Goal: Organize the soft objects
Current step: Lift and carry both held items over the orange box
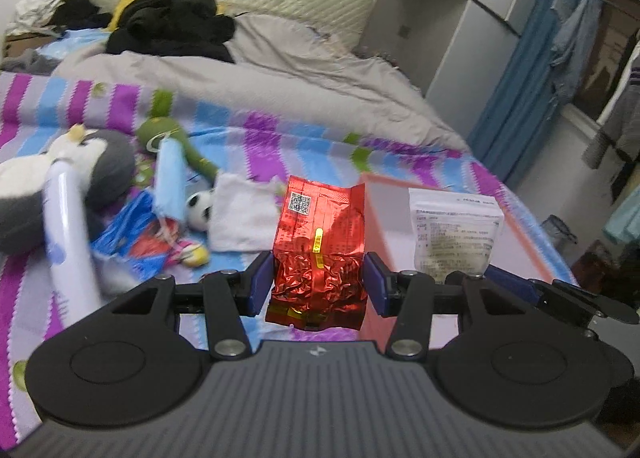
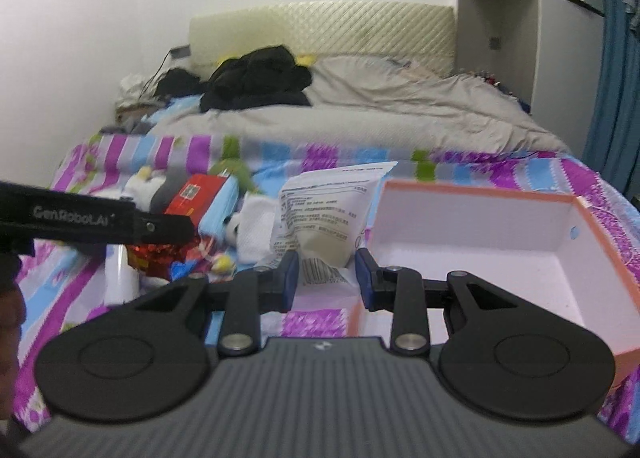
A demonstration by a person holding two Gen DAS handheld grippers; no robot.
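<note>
A crinkled red foil pack (image 1: 320, 254) stands upright between the blue pads of my left gripper (image 1: 319, 280), which is shut on it above the striped bedspread. My right gripper (image 2: 326, 274) is shut on the lower end of a white printed pouch (image 2: 320, 213), held beside the open white box with an orange rim (image 2: 472, 190). In the left wrist view the pouch (image 1: 456, 230) hangs in front of the box (image 1: 382, 213), just right of the red pack. In the right wrist view the left gripper's finger (image 2: 160, 225) crosses the left side with the red pack (image 2: 188, 193).
On the bedspread to the left lie a grey and white penguin plush (image 1: 100, 165), a green plush (image 1: 164, 129), a blue face mask (image 1: 170, 177), a small football (image 1: 200, 209), a white cloth (image 1: 244, 217), a white bottle (image 1: 68, 234) and a blue packet (image 1: 128, 234). A grey duvet (image 1: 280, 69) and black clothes (image 1: 176, 25) fill the far end.
</note>
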